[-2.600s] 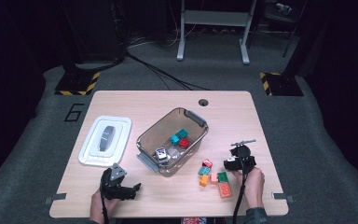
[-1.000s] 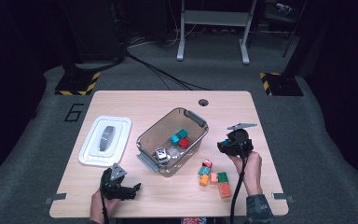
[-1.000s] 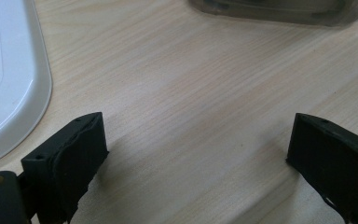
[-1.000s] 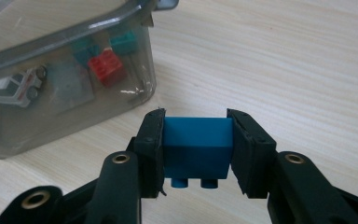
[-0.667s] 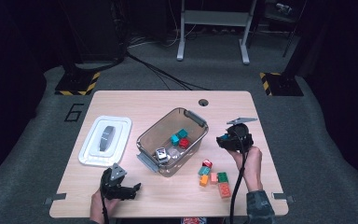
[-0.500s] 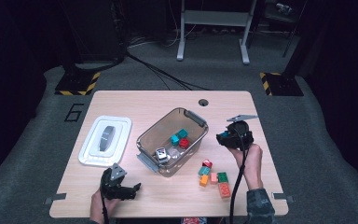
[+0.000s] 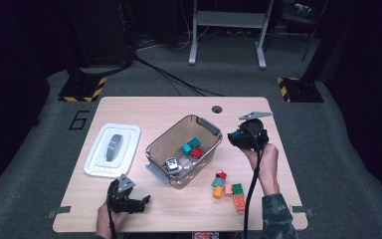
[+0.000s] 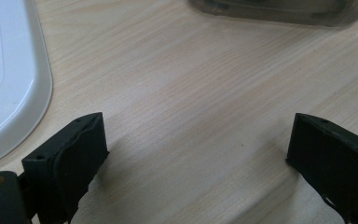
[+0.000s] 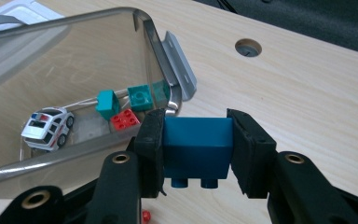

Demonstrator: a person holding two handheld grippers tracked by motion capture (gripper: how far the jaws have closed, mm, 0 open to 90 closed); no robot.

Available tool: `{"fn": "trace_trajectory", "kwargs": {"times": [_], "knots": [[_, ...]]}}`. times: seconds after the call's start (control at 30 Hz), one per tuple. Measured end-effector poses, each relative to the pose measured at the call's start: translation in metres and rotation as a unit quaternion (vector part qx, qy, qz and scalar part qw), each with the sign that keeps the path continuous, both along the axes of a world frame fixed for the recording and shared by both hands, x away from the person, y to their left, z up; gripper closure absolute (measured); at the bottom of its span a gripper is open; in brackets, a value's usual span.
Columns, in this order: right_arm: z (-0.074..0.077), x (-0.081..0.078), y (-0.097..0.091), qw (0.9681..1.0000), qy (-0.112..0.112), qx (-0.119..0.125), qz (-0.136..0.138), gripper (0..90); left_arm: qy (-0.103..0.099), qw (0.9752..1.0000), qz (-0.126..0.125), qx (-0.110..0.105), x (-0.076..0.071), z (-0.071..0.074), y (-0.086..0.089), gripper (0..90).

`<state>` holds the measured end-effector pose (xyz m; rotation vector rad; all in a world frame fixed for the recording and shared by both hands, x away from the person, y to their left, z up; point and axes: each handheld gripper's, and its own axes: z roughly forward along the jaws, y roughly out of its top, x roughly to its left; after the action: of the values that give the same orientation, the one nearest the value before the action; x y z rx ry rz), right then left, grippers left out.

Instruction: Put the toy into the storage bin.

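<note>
Bin holding toy police car, teal bricks, red brick, right hand-held gripper grasping blue brick, left hand-held gripper released

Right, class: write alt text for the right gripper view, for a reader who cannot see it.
The right gripper clamps a blue toy brick between its black jaws, beside the rim of a clear plastic bin on a wooden table. Inside the bin lie a toy police car, two teal bricks and a red brick.
</note>
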<state>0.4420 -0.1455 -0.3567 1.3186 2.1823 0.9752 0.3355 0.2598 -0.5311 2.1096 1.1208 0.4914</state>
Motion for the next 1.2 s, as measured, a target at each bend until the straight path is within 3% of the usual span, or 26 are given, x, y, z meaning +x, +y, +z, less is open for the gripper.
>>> {"fn": "trace_trajectory", "kwargs": {"times": [0.23, 0.37, 0.73, 0.97, 1.2], "knots": [[0.009, 0.006, 0.012, 0.9998, -0.012, 0.000, 0.015, 58.9, 0.001, 1.0000, 0.000, 0.000, 0.000, 0.000, 0.000, 4.6], [0.012, 0.009, 0.020, 0.9998, -0.007, -0.001, 0.020, 58.9, 0.000, 1.0000, 0.003, -0.002, 0.000, 0.000, 0.000, 4.6], [0.014, 0.019, 0.051, 0.9977, -0.013, -0.018, 0.065, 58.9, 0.000, 1.0000, 0.005, -0.004, 0.000, 0.000, 0.000, 4.6], [0.002, 0.025, 0.071, 0.9941, 0.011, -0.045, 0.098, 58.8, 0.002, 1.0000, 0.002, -0.001, 0.000, 0.000, 0.000, 4.7], [-0.016, 0.031, 0.082, 0.9909, 0.040, -0.075, 0.104, 58.8, 0.002, 1.0000, 0.000, 0.000, 0.000, 0.000, 0.000, 5.0]]}}
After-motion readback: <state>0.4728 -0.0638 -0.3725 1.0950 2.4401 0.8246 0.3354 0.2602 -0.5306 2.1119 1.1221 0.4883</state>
